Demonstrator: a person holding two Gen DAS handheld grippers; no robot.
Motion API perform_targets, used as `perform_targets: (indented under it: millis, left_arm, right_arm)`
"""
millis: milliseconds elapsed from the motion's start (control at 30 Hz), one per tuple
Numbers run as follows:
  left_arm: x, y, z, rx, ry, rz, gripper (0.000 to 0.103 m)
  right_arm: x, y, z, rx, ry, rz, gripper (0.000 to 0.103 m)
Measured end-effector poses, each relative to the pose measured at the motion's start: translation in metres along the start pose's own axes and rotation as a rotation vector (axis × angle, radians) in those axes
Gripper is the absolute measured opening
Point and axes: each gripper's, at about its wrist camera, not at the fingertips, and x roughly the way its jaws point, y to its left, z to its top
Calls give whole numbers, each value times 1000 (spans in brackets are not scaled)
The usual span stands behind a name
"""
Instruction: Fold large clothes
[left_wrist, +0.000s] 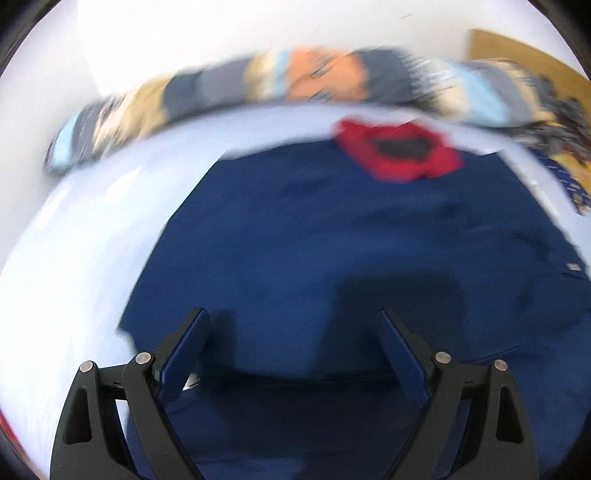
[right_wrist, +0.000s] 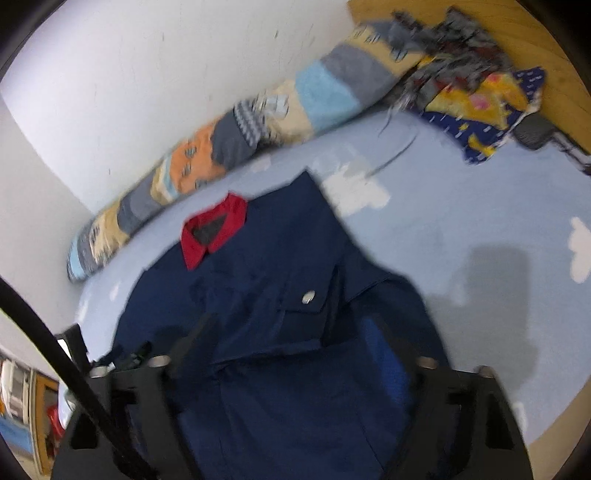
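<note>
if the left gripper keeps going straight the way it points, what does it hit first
Most likely the navy jacket spread on the light blue sheet. The left gripper stands open with only that cloth between and ahead of its fingers. The picture is blurred, so depth is uncertain.

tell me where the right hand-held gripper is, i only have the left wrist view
Observer: The right hand-held gripper is over the near part of the navy jacket. Its jaws are apart, with cloth lying between its fingers.
Operator: any fastening close to it
Observer: Yes, there is a silver snap on a pocket flap, just beyond the fingertips.
Operator: anything else near that gripper
Observer: A black cable crosses the lower left of the right wrist view, beside the gripper's body.
</note>
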Motion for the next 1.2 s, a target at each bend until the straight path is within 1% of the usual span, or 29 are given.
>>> perform_targets:
  millis: [33,67,100,133,200,233,300,367,400,433,500,567,600,633,700,800,867,967,1000,1067,1100,1167,1200]
  left_arm:
    - [7,11,-4,-21,33,-6,90]
    - [11,19,-8,-37,57,-30,90]
    - [12,25,-12,-44,58,-52,91]
    - [9,27,-16,-37,45,-57,92]
    - [6,26,-22,-13,59,-58,96]
    - [6,27,-24,-14,61,-61,96]
    - [1,29,-29,-21,65,-71,96]
    - [-8,32,-33,-42,67,-60,96]
    - [-12,32,-34,-62,62,-65,96]
    - [-20,34,-36,-85,53,-83,96]
    - [-39,37,-43,-117,25,-106,96]
    - [-58,34,-51,-130,-15,-101,96]
    - [-67,31,-57,-133,-33,-92,96]
    - [-74,26,-64,-132,-48,-86,96]
    - [-85,14,-78,-123,-65,-80,96]
    - [-92,-7,-102,-98,-63,-58,96]
    - [-90,-22,-115,-72,-39,-63,96]
    - [-87,-39,-130,-15,-2,-70,96]
    - [-87,-44,-134,3,0,-62,96]
    - [-86,-53,-140,46,-2,-41,96]
    - [-84,-55,-140,58,-2,-33,96]
    - [-82,-56,-142,69,-6,-26,97]
    - [-82,-56,-143,65,-5,-29,98]
  right_arm:
    - [10,1,-1,4,26,5,68]
    - [27,1,-5,8,76,9,67]
    - [38,2,-7,10,108,5,66]
    - [51,3,-9,5,147,-8,66]
    - [74,6,-14,-17,194,-62,66]
    - [82,5,-16,-22,213,-84,66]
    - [102,0,-21,-13,288,-109,67]
    - [103,-5,-24,14,297,-109,68]
    - [100,-4,-24,18,304,-110,70]
    - [96,-2,-24,26,302,-100,72]
    - [81,5,-21,18,261,-66,72]
    - [67,18,-19,-38,219,-59,74]
    - [63,21,-19,-54,206,-60,77]
    - [60,24,-21,-62,200,-53,79]
    - [56,31,-26,-70,209,-20,79]
    - [54,44,-34,-89,225,16,79]
    - [50,49,-41,-93,225,34,79]
    - [36,61,-51,-149,191,62,79]
    - [30,65,-52,-178,165,54,79]
    - [21,69,-51,-242,87,14,79]
    - [20,70,-49,-272,57,-20,79]
    - [31,61,-43,-275,52,-83,79]
    - [39,54,-41,-254,70,-86,79]
